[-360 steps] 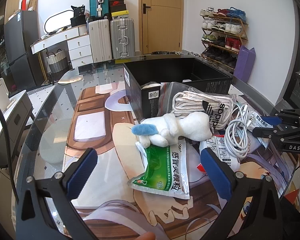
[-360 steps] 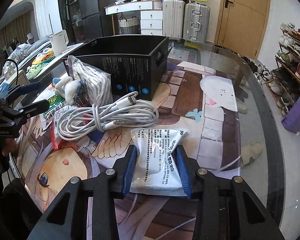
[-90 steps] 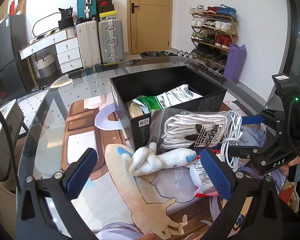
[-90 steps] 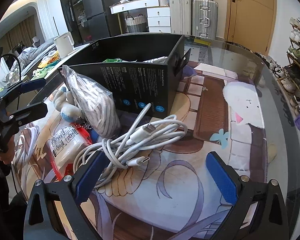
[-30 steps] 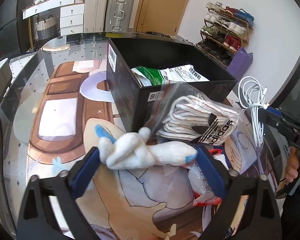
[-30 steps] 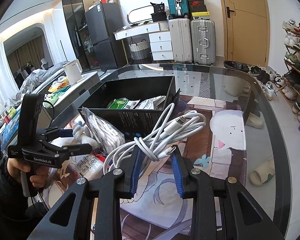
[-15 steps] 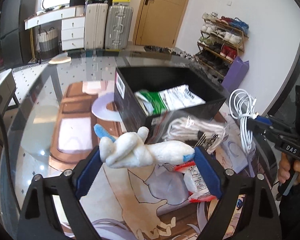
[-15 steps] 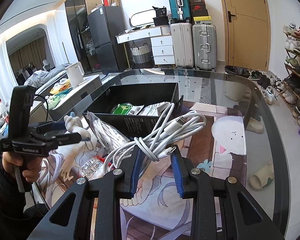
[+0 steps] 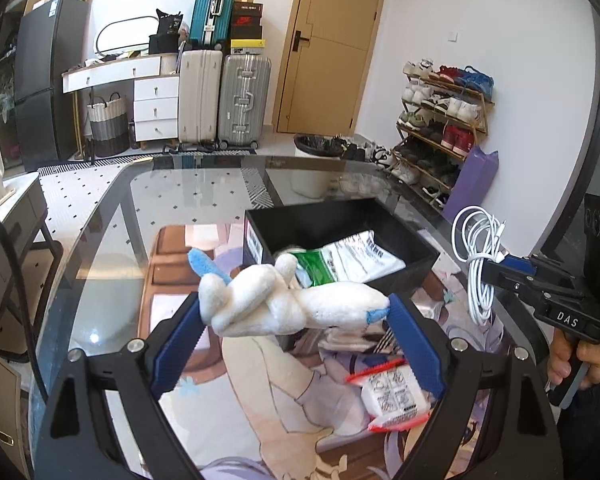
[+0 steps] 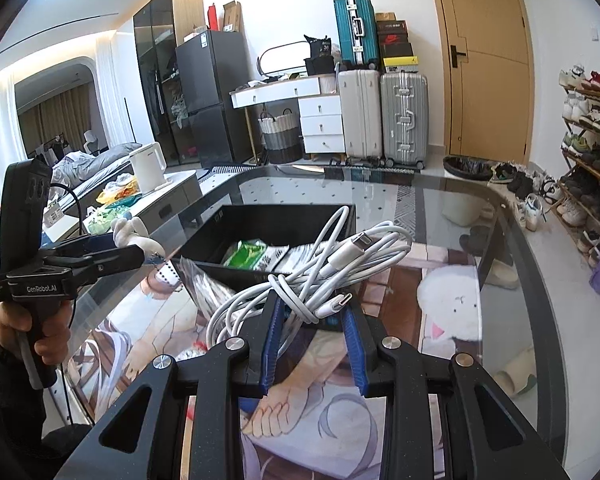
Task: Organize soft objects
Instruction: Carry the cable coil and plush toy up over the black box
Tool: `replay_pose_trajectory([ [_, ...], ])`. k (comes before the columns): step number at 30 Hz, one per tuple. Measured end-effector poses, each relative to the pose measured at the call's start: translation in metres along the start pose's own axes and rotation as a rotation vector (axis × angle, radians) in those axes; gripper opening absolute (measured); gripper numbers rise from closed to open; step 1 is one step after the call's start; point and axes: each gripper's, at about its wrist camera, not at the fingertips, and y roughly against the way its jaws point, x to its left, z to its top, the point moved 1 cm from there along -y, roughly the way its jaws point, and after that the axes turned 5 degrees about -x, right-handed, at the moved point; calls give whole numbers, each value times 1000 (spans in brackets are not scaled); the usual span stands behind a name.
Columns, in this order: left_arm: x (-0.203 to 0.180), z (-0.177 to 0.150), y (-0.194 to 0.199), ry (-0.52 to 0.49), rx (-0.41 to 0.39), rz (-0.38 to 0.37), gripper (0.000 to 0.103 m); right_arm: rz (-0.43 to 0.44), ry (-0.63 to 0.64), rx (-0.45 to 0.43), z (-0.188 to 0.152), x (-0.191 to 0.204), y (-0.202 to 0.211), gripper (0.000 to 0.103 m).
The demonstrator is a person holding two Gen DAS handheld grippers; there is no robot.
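Our left tongs [image 9: 294,314] pinch the white plush toy [image 9: 284,300] crosswise; our right tongs [image 10: 312,316] clamp the coiled white cable [image 10: 320,272], both raised near the black box [image 9: 396,236].

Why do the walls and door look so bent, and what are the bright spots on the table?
Left wrist view: a fisheye lens bows the door and darkens the corners; the glass table mirrors the room, with a small glare spot. Right wrist view: same bending, ceiling lights flare top left, and the white cable stays sharp.
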Motion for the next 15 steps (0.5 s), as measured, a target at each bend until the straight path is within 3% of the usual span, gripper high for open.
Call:
replay_pose_trajectory([
  [15,-15,31,-24,-1,-59,-24,90,-43,42,-50,40,5,-22,30],
])
